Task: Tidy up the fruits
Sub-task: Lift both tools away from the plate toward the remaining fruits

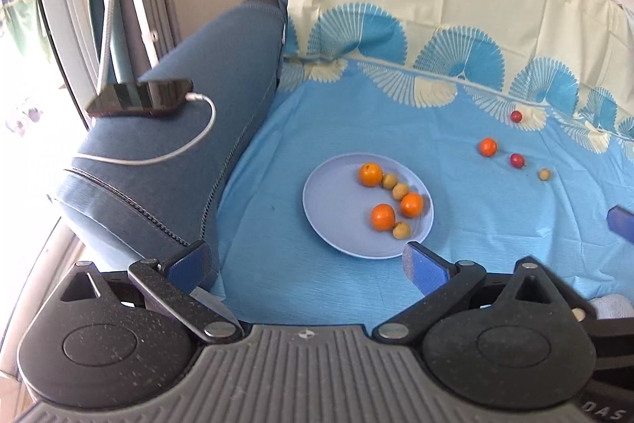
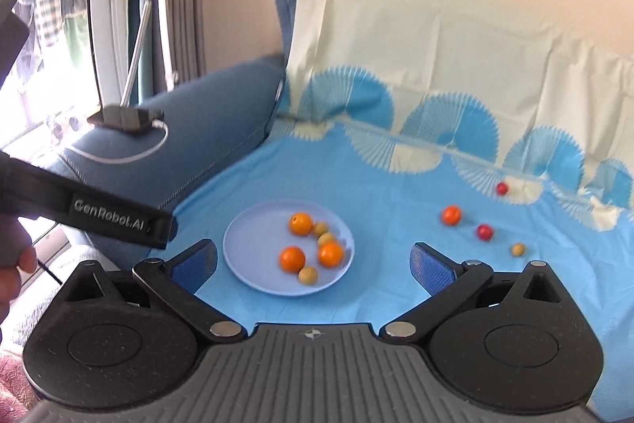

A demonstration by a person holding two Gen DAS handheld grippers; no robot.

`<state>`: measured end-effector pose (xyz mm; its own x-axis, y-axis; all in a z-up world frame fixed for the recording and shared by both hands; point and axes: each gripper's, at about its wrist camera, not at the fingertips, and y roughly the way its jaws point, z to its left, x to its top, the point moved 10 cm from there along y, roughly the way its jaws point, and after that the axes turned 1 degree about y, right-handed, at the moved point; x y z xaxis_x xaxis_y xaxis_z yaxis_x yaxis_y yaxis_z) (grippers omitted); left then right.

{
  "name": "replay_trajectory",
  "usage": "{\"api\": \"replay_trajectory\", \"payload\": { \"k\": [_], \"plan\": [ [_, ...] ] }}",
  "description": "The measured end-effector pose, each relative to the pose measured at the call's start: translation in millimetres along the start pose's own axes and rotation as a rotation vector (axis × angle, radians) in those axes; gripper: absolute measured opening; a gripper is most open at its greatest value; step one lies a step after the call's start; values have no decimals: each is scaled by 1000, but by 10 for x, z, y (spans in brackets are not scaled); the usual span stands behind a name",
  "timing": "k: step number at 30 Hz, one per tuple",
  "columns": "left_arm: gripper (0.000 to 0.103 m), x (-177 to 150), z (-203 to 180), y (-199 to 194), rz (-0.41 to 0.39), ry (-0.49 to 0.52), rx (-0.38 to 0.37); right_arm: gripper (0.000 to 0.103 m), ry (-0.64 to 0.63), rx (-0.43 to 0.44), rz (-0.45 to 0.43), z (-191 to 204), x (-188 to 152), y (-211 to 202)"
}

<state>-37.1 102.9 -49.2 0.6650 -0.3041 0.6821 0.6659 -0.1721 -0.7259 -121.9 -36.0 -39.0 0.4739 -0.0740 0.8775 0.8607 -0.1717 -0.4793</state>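
**Operator:** Report the status of the plate (image 1: 329, 221) and its contents.

**Inspector:** The plate lay flat on the blue sheet (image 1: 301, 129) covering the sofa seat. It held three oranges (image 1: 371, 174) and three small tan fruits (image 1: 400, 190), grouped toward its right half.

**Operator:** What remained outside the plate?

**Inspector:** Four pieces lay loose on the sheet, well apart from the plate on its right: one orange (image 1: 487, 147), two small red fruits (image 1: 517, 160), and one small tan fruit (image 1: 545, 174). By that count, the task appeared a little more than half complete.

**Operator:** State the condition of both tools.

**Inspector:** The left gripper (image 1: 307, 262) had its fingers spread fully apart, with nothing between them. The right gripper (image 2: 313, 264) stood likewise, wide apart and empty. Both hung above the near edge of the sheet, touching no fruit.

**Operator:** Any items unrelated to the task?

**Inspector:** A phone (image 1: 138, 98) with a white cable (image 1: 198, 141) rested on the sofa armrest (image 1: 206, 58).
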Motion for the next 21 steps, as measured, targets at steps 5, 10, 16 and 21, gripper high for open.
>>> {"api": "replay_trajectory", "payload": {
  "k": [5,10,16,21],
  "plan": [
    [103,-30,-43,-197,-17,20,-3,102,-5,32,-63,20,40,-268],
    [103,-36,-72,-347,-45,33,-1,102,6,10,-53,-33,27,-372],
    [103,-33,-57,-425,-58,37,20,102,2,-2,-51,-26,16,-450],
    [103,-46,-60,-419,-47,28,-15,102,-28,5,-16,47,-55,-450]
  ]
}}
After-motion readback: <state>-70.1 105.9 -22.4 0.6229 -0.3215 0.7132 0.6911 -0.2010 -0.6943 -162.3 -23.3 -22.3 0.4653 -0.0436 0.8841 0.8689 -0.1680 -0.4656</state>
